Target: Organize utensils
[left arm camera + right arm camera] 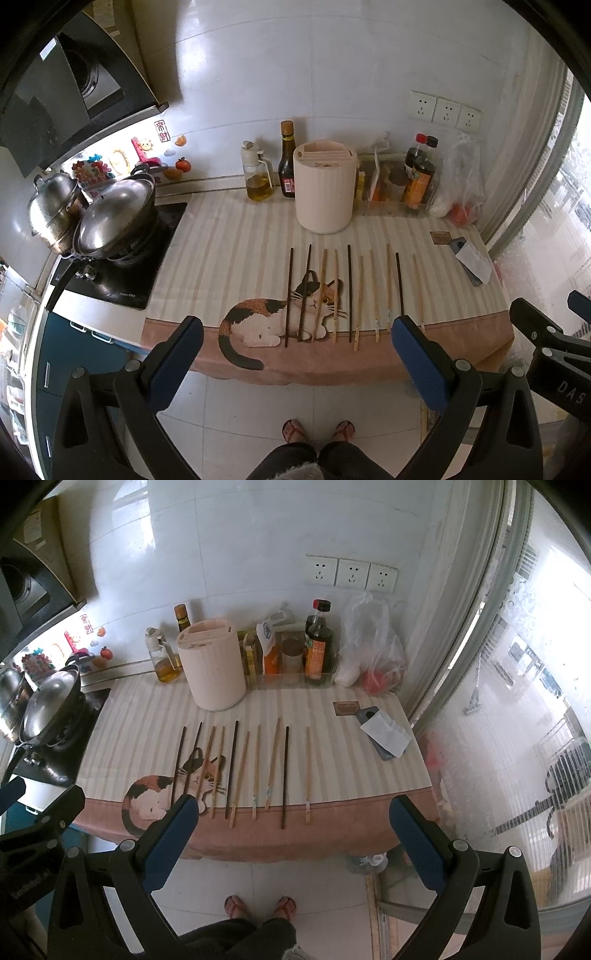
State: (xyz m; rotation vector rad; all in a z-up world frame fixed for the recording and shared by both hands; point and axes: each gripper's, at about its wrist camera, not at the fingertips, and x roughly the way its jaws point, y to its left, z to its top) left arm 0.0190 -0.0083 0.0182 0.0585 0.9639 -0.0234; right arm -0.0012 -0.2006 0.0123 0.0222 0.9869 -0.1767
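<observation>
Ten chopsticks [350, 293] lie side by side in a row on the counter [221, 236], across the middle of the left wrist view, four dark and six pale wood, each pointing from the near edge toward the wall. They rest on a striped cloth [332, 760] with a cat picture [280, 314], and several of the leftmost sticks cross the cat. Behind the row, toward the upper middle of the frame, stands a cream round utensil holder [325, 188] with slots in its top, upright and apart from the sticks. An oil bottle [257, 177] and a dark sauce bottle [287, 158] stand just left of it against the wall. A lidded wok [118, 218] sits on the stove at the left.

The left gripper [297, 336] hangs at the lower part of its view, jaws spread wide and holding nothing. The right gripper [293, 814] likewise hovers before the counter's near edge, jaws wide apart and empty.
</observation>
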